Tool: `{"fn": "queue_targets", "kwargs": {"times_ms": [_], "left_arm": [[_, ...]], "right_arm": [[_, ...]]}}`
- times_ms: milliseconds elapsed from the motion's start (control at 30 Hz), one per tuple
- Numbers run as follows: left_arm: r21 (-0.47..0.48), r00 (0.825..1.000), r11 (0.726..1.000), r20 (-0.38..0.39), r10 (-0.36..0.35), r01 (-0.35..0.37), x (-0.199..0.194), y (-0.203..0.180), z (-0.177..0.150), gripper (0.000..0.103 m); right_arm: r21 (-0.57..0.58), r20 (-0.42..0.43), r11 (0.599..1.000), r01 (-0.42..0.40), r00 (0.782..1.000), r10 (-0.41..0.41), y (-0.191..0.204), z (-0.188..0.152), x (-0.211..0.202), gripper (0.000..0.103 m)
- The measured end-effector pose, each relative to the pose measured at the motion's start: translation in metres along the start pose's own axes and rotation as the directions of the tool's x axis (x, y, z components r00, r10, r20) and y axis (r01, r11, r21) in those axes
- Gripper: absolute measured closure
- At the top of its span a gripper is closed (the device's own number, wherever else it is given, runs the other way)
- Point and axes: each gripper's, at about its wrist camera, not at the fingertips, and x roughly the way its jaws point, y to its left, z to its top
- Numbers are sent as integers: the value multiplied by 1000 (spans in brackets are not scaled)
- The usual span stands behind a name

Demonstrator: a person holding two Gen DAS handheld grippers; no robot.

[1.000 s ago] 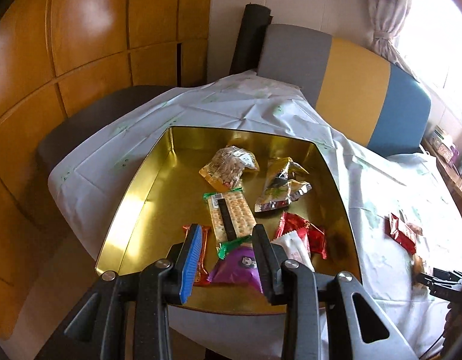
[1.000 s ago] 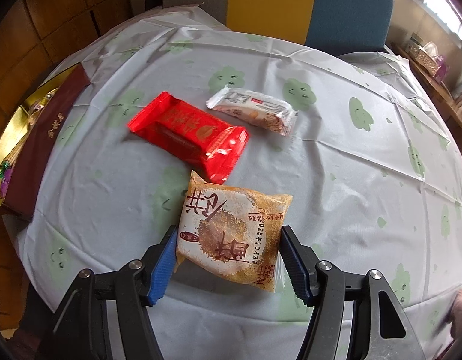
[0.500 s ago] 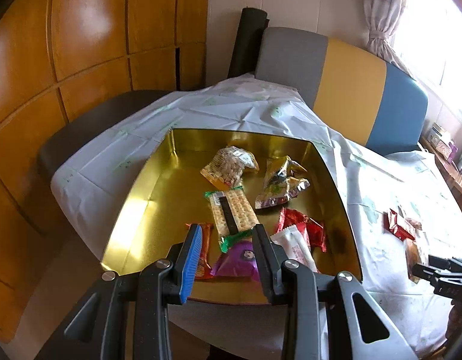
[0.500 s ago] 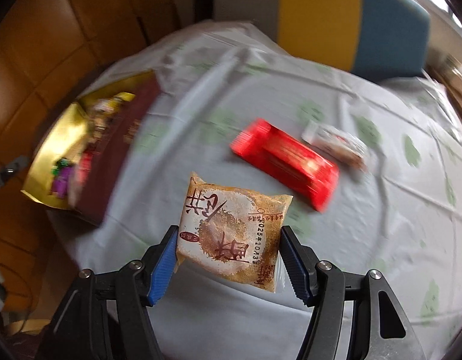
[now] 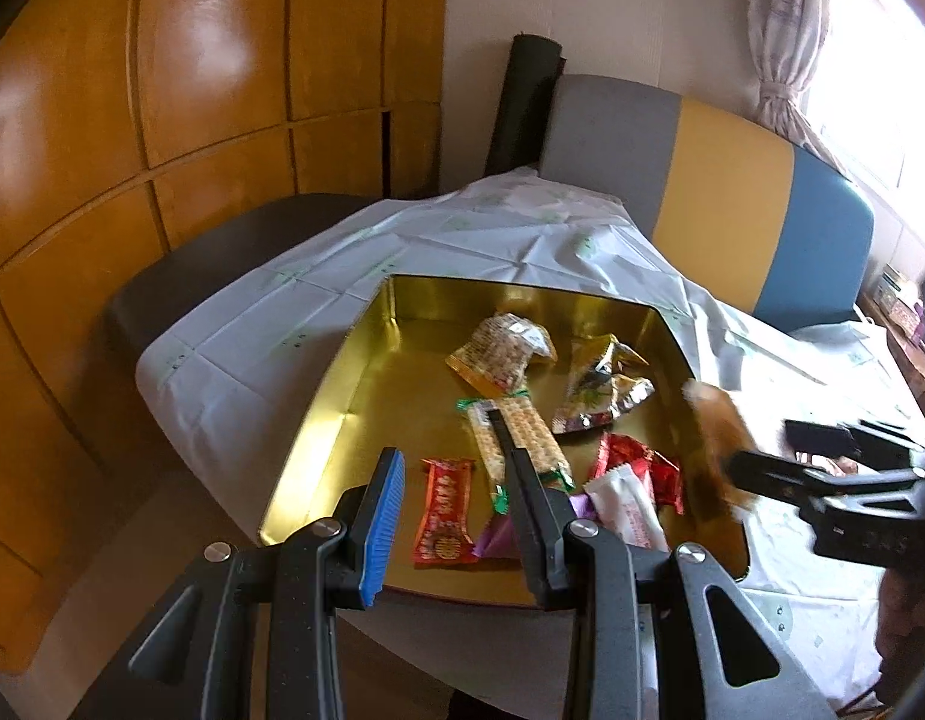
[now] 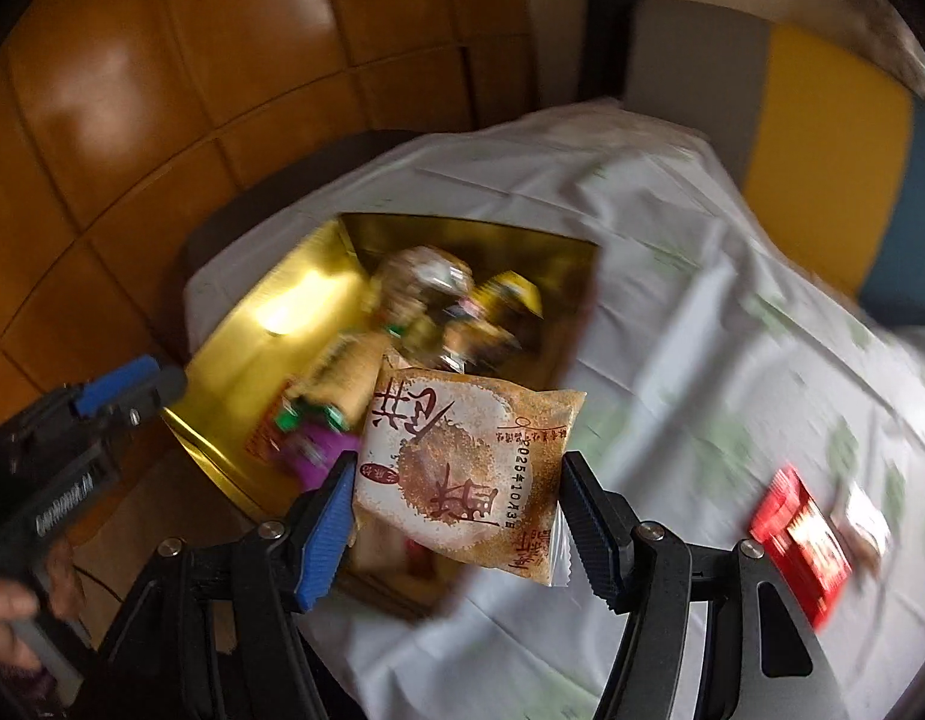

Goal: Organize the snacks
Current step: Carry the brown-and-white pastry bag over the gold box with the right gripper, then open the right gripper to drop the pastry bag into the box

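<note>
Brown-speckled snack packet (image 6: 465,471) pinched between right gripper (image 6: 456,516) fingers, lifted off tabletop (image 6: 672,312), now carried over gold tin (image 5: 342,420) edge. Ready for dropping in. Left gripper (image 5: 453,516) fingers apart, empty.

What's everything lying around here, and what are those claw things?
Gold metal tin: one, on the white tablecloth.
White tablecloth with green prints: one, covers the table.
Wrapped snacks in the tin: about eight, mixed colours.
Brown-and-white pastry packet: one, held above the tin's edge.
Red snack packet: one, on the cloth.
White snack packet: one, beside the red one, blurred.
Grey, yellow and blue chair back: one, behind the table.
Left claw: black, blue pad, nothing gripped.
Right claw: black, grips the pastry packet.
</note>
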Motion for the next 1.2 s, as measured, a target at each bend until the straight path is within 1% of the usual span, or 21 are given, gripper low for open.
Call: {"fn": "queue_targets", "kwargs": {"times_ms": [100,233,267,367,500,600,833,1200], "left_arm": [[-5,1000,1000,6,14,-14,-1,5,0,68],[-19,1000,999,8,27,-27,0,12,0,68],[-19,1000,999,8,30,-30,0,13,0,68],[-24,999,999,7,40,-40,1,16,-1,68],[-27,999,999,5,45,-44,2,18,-2,68],[-27,999,999,6,45,-45,1,17,-2,68],[-17,999,999,10,37,-37,-2,13,-2,68],[1,999,1000,22,25,-25,-9,5,-1,68]], "right_arm": [[-40,-19,999,-1,1000,0,16,12,25,37],[-79,-91,996,35,995,-43,31,16,67,37],[-97,-104,994,54,992,-64,33,15,79,37],[-121,-98,990,78,991,-90,35,15,87,36],[-101,-92,994,48,994,-58,33,16,85,33],[-89,-73,995,33,997,-40,33,16,79,33],[-58,-16,998,34,999,-35,31,16,55,31],[-18,23,999,46,999,-46,19,8,31,31]]}}
